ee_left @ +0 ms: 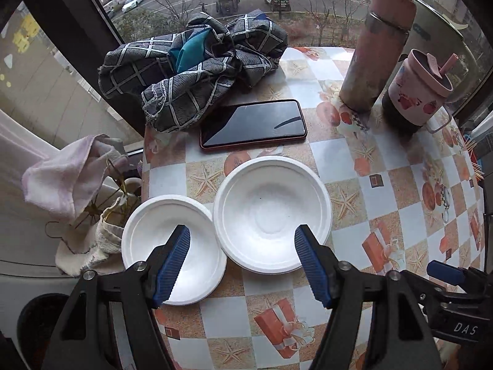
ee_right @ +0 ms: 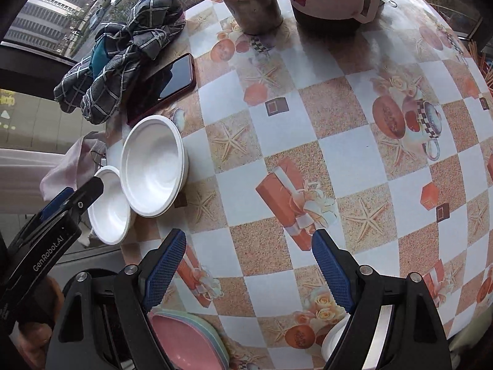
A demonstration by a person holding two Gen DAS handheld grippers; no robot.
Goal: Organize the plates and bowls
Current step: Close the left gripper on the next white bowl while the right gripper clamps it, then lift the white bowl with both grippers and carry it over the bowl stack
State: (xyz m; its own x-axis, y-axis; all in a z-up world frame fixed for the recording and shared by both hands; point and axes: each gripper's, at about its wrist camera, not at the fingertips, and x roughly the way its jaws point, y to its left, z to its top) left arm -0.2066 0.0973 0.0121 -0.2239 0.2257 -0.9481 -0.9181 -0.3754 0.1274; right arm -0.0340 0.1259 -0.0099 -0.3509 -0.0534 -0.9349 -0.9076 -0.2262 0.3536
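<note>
Both blue-padded grippers hang over the checked, starfish-print tablecloth (ee_right: 339, 160) with jaws apart and empty: the left gripper (ee_left: 242, 237) above 2 white foam bowls (ee_left: 271, 212) sitting side by side at the table's left edge, the right gripper (ee_right: 249, 240) above bare cloth near stacked pastel plastic plates (ee_right: 188, 342). Beyond lie a red-cased phone (ee_left: 254, 126) and crumpled grey checked fabric (ee_left: 191, 71).

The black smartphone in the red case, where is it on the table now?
In the left wrist view the black smartphone in a red case lies flat mid-table, against the grey checked cloth and just beyond the larger white foam bowl.
</note>
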